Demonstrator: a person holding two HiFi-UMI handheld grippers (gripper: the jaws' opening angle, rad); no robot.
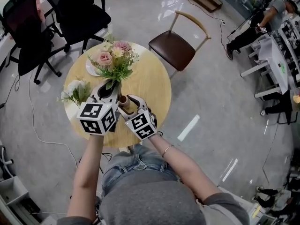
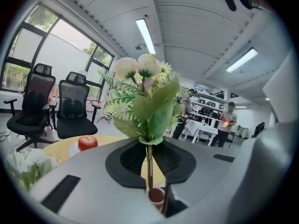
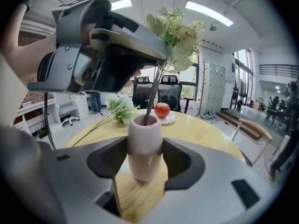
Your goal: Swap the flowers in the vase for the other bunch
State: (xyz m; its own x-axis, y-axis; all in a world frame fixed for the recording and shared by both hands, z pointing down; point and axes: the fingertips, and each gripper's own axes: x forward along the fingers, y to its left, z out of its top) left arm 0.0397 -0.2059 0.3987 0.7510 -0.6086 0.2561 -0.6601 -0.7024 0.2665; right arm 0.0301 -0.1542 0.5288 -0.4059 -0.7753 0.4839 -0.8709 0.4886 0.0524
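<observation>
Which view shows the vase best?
The right gripper view: the vase stands full height, clamped by the right gripper, stems entering its mouth. In the head view the vase is just a partly hidden rim. The left gripper view shows only its rim.

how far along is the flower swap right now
Done: the white bunch lies on the table, out of the vase. In hand: the left gripper is shut on the pink bunch, stems dipping into the vase, which the right gripper clamps. Left: probably seating the stems and letting go, though one moment cannot show whether they go in or out.
</observation>
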